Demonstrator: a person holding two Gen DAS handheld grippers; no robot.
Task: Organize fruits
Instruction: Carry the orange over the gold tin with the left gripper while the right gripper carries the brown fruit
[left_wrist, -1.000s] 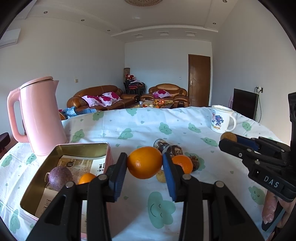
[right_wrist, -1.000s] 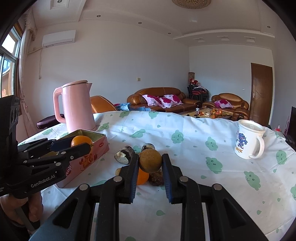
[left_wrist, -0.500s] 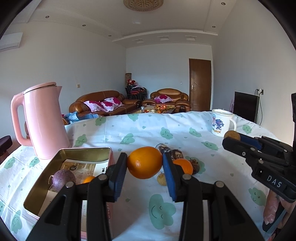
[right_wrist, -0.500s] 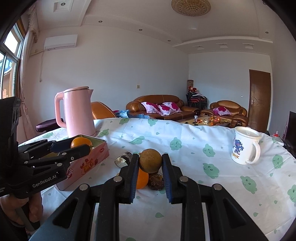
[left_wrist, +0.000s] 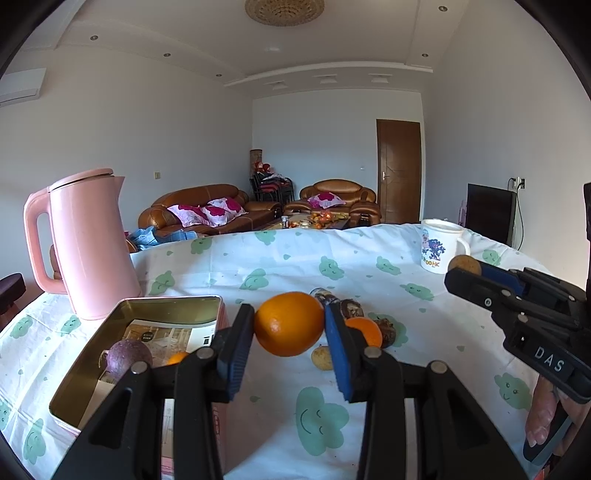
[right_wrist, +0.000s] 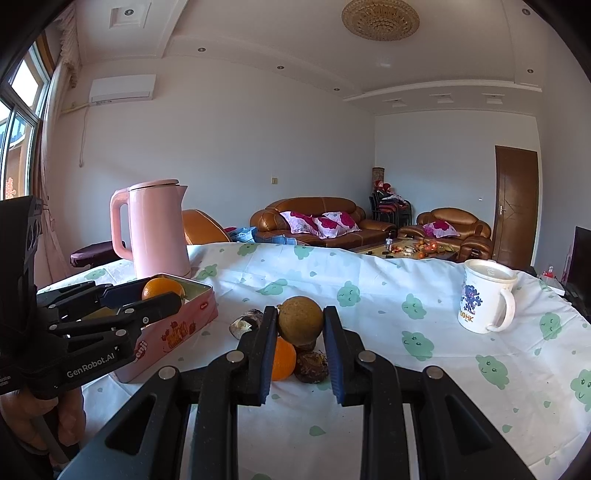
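My left gripper (left_wrist: 289, 325) is shut on a large orange (left_wrist: 289, 323) and holds it above the table, just right of the pink tin box (left_wrist: 162, 306). The tin holds a purple passion fruit (left_wrist: 127, 356) and a small orange (left_wrist: 178, 357). My right gripper (right_wrist: 300, 325) is shut on a round brown fruit (right_wrist: 300, 319), lifted over the fruit pile. On the cloth lie a small orange (right_wrist: 283, 359), dark wrinkled fruits (right_wrist: 311, 366) and a small yellowish fruit (left_wrist: 322, 357). Each gripper shows in the other's view, the left one (right_wrist: 162, 291) and the right one (left_wrist: 463, 267).
A pink kettle (left_wrist: 85, 243) stands behind the tin at the left. A white printed mug (right_wrist: 484, 301) stands at the right. The table wears a white cloth with green cloud faces (left_wrist: 321, 415). Sofas and a door lie beyond the table.
Both grippers have risen a little with their fruits held; the table and fruit pile sit lower in both views. The grips are unchanged.
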